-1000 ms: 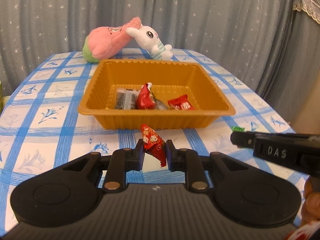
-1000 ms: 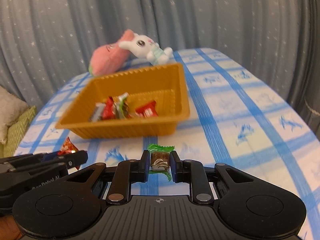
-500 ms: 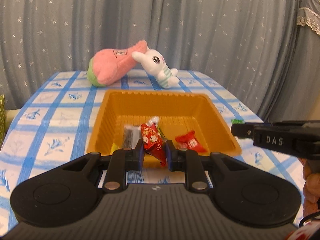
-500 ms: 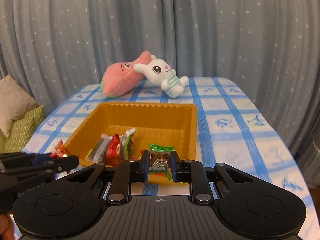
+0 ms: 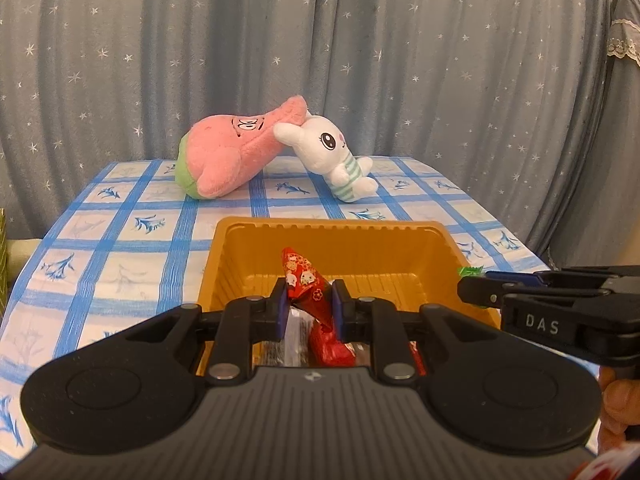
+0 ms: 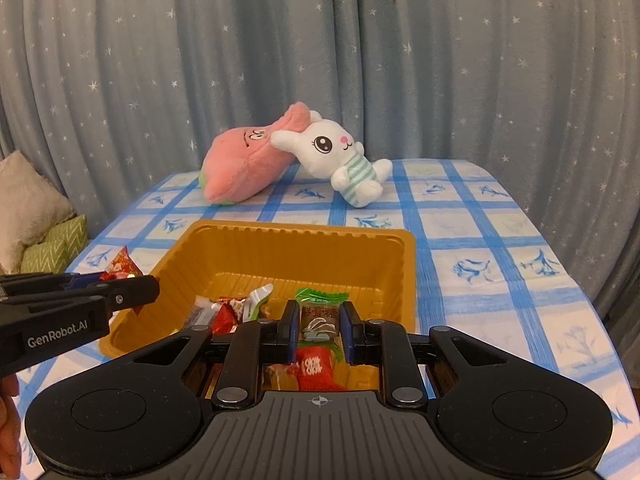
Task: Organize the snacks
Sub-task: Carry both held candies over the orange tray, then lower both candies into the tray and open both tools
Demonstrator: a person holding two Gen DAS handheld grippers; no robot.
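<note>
An orange tray [image 5: 332, 236] [image 6: 304, 248] sits on the blue-checked tablecloth and holds several wrapped snacks [image 6: 236, 312]. My left gripper [image 5: 309, 305] is shut on a red patterned candy [image 5: 306, 284] and holds it above the tray's near part. My right gripper [image 6: 320, 322] is shut on a green-wrapped candy [image 6: 320, 312] and holds it above the tray's near right part. The left gripper also shows at the left of the right wrist view [image 6: 136, 292]. The right gripper shows at the right of the left wrist view [image 5: 480, 288].
A pink plush [image 5: 236, 152] and a white rabbit plush [image 5: 332, 156] lie at the table's far end, before a grey starred curtain [image 5: 360, 60]. Cushions [image 6: 36, 224] sit off the table's left side. Tablecloth [image 6: 500, 260] lies right of the tray.
Both grippers have risen from the table's near edge and moved forward over the tray, each still holding its candy.
</note>
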